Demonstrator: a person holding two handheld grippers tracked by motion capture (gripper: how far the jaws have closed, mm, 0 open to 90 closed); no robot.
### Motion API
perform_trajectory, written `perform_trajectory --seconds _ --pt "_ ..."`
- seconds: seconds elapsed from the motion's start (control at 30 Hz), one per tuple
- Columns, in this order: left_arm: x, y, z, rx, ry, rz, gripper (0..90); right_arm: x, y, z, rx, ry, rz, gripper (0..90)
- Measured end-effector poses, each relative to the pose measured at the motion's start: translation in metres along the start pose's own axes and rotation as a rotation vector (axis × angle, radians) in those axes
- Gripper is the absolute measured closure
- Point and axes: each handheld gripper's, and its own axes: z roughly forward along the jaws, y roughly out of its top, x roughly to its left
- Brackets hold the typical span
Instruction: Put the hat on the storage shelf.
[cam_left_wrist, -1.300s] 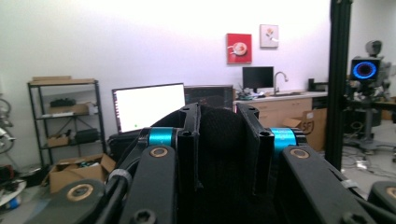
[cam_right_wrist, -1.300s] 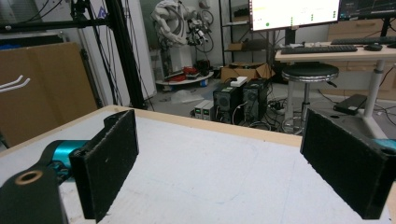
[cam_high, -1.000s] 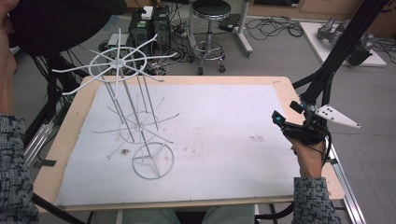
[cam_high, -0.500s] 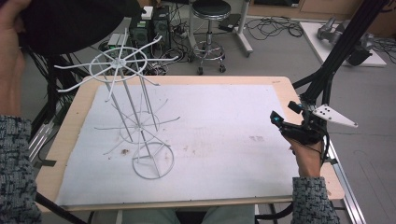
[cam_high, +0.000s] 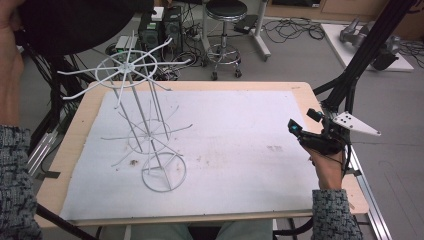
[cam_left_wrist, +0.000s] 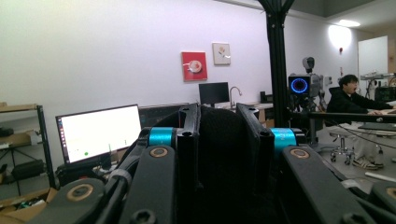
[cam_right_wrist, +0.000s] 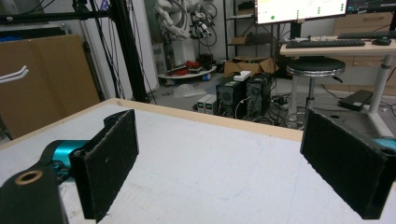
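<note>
Here the right gripper (cam_high: 300, 131) rests wide apart, well right of the wire rack (cam_high: 145, 125); the left gripper (cam_left_wrist: 219, 140), raised off-table, is pressed together. Judging risk: a careless sweep could topple that tall rack.

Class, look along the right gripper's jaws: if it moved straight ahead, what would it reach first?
Probably nothing at first: the right gripper faces bare white sheet up to the table edge. Beyond stand computer towers, though depth is unclear.

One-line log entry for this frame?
left claw shut, raised off table | right claw open over mat | wire rack upright, untouched
</note>
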Motion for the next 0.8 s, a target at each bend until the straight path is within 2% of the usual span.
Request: perform_trajectory --seconds 0.2,0.4,0.43,0.57,0.8 --pt "-0.003 -0.007 0.008 0.042 -0.036 0.008 71.1 -0.001 0.000 0.000 -0.006 0.002 -0.001 10.6" --pt "-0.002 -0.020 0.014 0.111 -0.056 0.009 70.9 -0.001 0.000 0.000 -0.009 0.000 0.004 10.6" --pt "-0.002 -0.020 0.014 0.111 -0.056 0.009 70.9 -0.001 0.000 0.000 -0.009 0.000 0.004 10.6" --pt "0.002 -0.028 0.012 0.132 -0.062 -0.024 70.8 -0.001 0.000 0.000 -0.009 0.002 0.002 10.6" --pt "0.011 -0.039 0.003 0.167 -0.061 -0.049 70.7 0.000 0.000 0.001 -0.002 0.003 -0.003 10.6"
